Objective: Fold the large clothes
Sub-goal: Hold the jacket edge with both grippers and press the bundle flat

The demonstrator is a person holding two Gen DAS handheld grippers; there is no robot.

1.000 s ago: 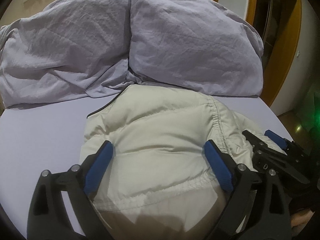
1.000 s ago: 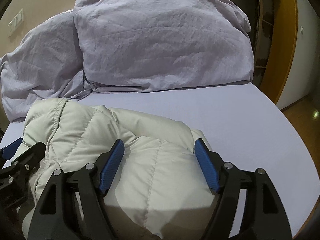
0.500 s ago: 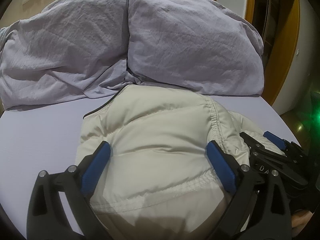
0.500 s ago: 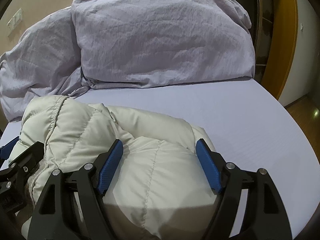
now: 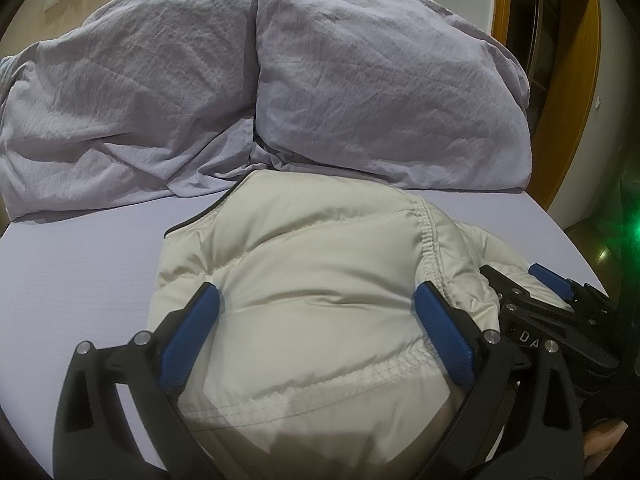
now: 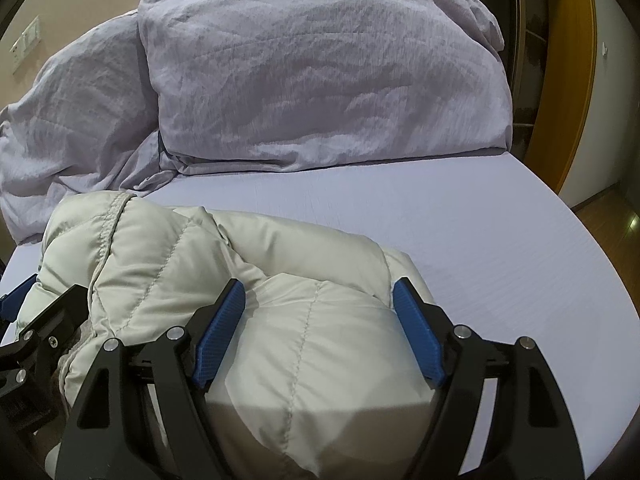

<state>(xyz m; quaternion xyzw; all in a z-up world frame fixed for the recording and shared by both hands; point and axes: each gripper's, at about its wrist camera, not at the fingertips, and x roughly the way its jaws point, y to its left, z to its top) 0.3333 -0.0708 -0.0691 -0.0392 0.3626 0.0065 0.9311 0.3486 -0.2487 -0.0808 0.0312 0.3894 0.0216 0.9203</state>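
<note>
A cream quilted puffer jacket [image 5: 316, 276] lies bunched in a thick bundle on the lavender bed sheet [image 5: 80, 264]. My left gripper [image 5: 316, 300] is open, its blue pads straddling the jacket's left half from above. My right gripper [image 6: 320, 292] is open too, its pads straddling the jacket's right half [image 6: 280, 320]. Each gripper shows at the edge of the other view: the right one [image 5: 556, 292], the left one [image 6: 24, 312]. The jacket's underside and near edge are hidden under the grippers.
Two crumpled lavender pillows [image 5: 376, 92] [image 5: 120, 112] lie at the head of the bed, just beyond the jacket. The bed's right edge [image 6: 560, 208] drops to a wooden floor beside an orange door frame [image 6: 568, 72]. Bare sheet [image 6: 460, 232] lies to the right.
Both grippers have drifted slightly forward and lower over the jacket, which sits a little closer to the pillows. The jaws stay open throughout.
</note>
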